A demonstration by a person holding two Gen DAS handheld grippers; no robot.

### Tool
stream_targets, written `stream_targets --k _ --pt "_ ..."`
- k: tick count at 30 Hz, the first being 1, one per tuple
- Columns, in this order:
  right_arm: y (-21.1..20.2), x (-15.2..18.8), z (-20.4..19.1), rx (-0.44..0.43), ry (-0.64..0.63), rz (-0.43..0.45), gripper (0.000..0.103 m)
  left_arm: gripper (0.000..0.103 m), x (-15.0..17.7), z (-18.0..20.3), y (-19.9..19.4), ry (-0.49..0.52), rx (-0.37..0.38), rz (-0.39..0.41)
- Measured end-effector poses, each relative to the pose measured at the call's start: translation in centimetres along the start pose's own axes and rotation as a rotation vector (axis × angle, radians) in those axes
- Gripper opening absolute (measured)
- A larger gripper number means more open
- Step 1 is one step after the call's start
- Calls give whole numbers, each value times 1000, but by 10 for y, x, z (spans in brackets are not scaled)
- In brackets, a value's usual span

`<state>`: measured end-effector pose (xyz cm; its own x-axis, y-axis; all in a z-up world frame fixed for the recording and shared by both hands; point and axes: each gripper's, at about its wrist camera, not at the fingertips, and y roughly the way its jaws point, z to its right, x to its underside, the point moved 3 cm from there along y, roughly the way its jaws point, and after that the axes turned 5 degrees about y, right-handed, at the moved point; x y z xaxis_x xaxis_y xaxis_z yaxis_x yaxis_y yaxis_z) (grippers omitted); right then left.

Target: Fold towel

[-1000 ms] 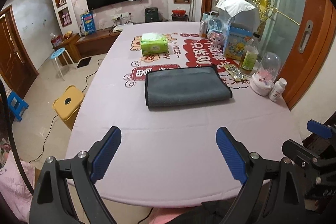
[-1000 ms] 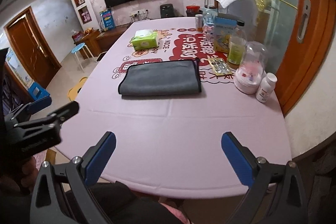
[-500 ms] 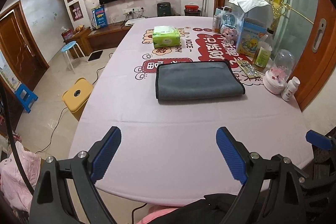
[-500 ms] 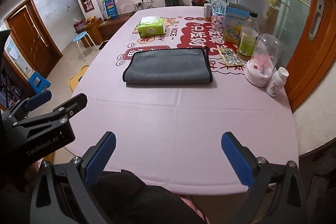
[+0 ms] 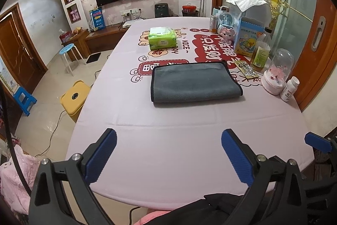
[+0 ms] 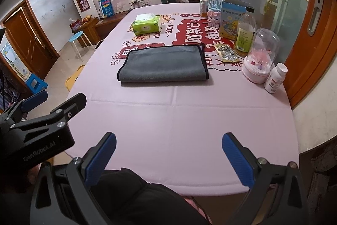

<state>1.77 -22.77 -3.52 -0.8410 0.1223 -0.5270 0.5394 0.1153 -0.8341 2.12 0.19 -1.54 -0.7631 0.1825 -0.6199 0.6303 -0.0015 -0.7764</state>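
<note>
A grey towel (image 5: 194, 82) with a dark hem lies folded into a flat rectangle on the pink table (image 5: 168, 140), toward its middle; it also shows in the right wrist view (image 6: 163, 64). My left gripper (image 5: 168, 155) is open and empty, held back over the table's near edge, well short of the towel. My right gripper (image 6: 168, 159) is open and empty, also at the near edge. The left gripper's body (image 6: 38, 125) shows at the left of the right wrist view.
A green tissue pack (image 5: 162, 38) sits behind the towel. Along the right side stand a glass dome (image 5: 278, 73), a white pill bottle (image 5: 290, 89), an oil bottle (image 5: 261, 52), a blue box (image 5: 248, 37) and a blister pack (image 5: 245, 69). A yellow stool (image 5: 73, 98) stands left.
Both grippers have pulled back and risen away from the towel, so the table looks farther off. The towel has not moved. Both stay open.
</note>
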Motion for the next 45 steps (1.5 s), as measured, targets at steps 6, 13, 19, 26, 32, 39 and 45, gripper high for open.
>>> stream_targets --k 6,13,19,26,32,39,45 --pt "0 0 0 1 0 1 101 102 -2 2 1 0 -3 1" --pt "0 -1 1 0 0 0 101 102 -3 4 3 -2 -6 -6" --pt "1 -1 1 0 1 -1 101 102 -3 4 5 0 -9 -7" --pt "1 -1 2 -1 2 -1 101 102 0 3 8 2 -6 -11" --pt "5 -4 6 -2 9 -8 101 102 0 4 9 3 -6 -11" --pt "6 -5 7 -3 13 -12 101 102 1 4 9 4 -5 -14" --pt "8 -4 9 -3 16 -13 101 102 1 5 9 6 -5 -15"
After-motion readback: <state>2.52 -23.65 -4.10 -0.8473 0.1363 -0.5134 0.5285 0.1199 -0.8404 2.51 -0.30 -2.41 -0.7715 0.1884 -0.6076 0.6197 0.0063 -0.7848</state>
